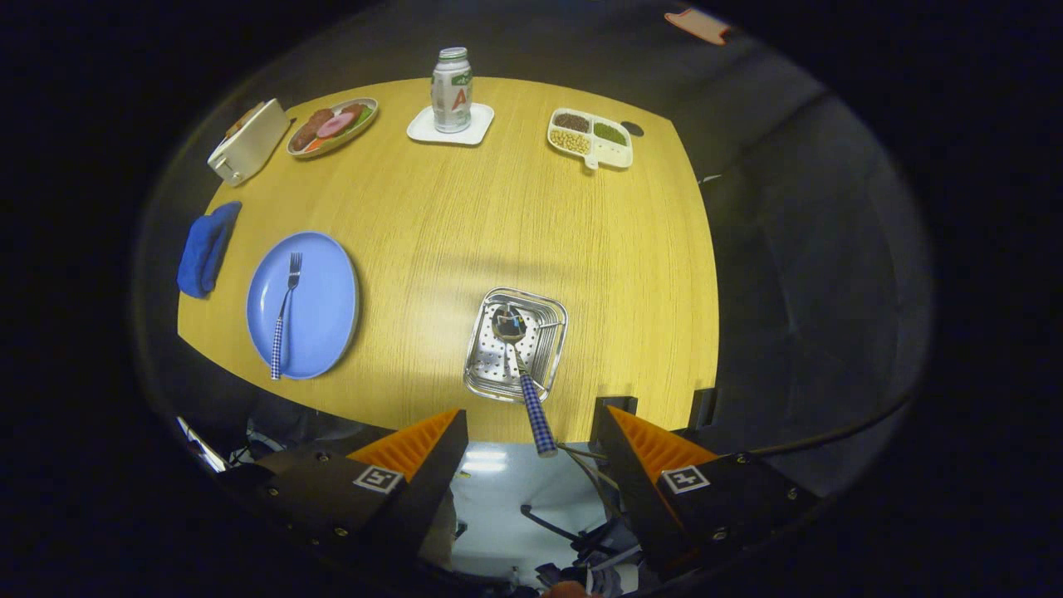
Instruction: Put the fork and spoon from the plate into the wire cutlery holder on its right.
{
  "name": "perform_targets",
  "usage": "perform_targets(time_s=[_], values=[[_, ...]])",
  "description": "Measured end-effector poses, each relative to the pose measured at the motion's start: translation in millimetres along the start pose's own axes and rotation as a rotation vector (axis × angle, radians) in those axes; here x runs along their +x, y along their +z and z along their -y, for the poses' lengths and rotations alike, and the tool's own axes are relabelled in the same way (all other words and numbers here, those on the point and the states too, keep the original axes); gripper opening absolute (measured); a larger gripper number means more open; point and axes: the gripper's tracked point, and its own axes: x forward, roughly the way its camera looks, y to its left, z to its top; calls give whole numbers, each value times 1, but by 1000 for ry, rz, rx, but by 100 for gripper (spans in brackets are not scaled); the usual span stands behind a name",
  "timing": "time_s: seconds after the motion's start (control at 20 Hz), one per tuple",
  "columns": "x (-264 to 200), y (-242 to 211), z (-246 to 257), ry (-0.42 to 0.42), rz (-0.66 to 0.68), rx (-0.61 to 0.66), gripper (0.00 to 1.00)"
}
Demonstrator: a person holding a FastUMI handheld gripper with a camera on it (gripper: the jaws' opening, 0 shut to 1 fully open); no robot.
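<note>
The gripper [531, 432] hangs high over the table [465, 216], fingers spread wide and holding nothing. Just ahead of them, at 12 o'clock, stands the holder [548, 365], and the spoon [521, 365] is already in it: bowl down on the perforated floor, checked handle leaning back toward the gap between the fingers, its end free in the air and touching neither pad.

The fork [283, 316] lies on the plate [328, 316], out at about 10 o'clock from the fingers and well apart from the holder. Its tines point away toward the far side of the table, and its checked handle runs back over the near rim.

So half the job stands done, and the fork is what is left. To take it well, I judge the fingers should straddle the handle crosswise where it overhangs the rim, since there is room beneath it there. Pinch squarely so it cannot swivel. Lift clear of the plate before swinging toward the holder. Lower it tines down beside the spoon, minding the leaning handle.
</note>
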Motion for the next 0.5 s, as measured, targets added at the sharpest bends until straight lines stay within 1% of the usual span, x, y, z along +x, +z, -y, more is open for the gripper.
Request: perform_targets(time_s=[0.15,0.35,0.5], values=[[-6,-1,-17,22,48,-2,97],[-7,6,-50,102,90,7,97],[-11,7,-64,131,95,-20,98]])
